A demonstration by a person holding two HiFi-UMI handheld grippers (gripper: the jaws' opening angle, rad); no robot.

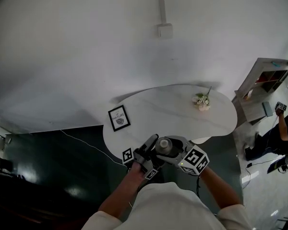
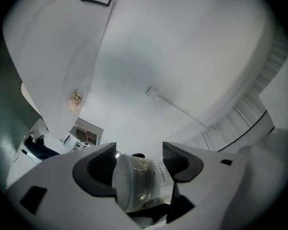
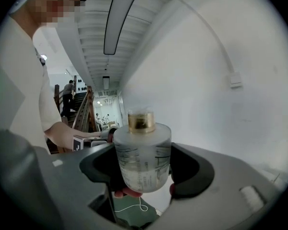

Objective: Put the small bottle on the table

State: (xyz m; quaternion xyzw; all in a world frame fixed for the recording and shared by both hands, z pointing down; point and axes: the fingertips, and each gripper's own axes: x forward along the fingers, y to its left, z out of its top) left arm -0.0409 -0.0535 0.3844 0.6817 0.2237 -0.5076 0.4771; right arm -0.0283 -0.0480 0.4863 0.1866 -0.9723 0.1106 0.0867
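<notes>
By the table (image 1: 173, 114), the left hand-held gripper (image 2: 137, 158) and right hand-held gripper (image 3: 143, 170) clamp the small bottle (image 3: 142, 145).

Framed print (image 1: 119, 118) at left edge of table (image 1: 163, 110), flower posy (image 1: 201, 101) at far right, open surface between

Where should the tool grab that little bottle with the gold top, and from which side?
Grab the small bottle around its wide frosted body, under the gold cap, coming level from the side. Its walls are straight and it stands upright; the cap is narrower. The right tool holds it so.
</notes>
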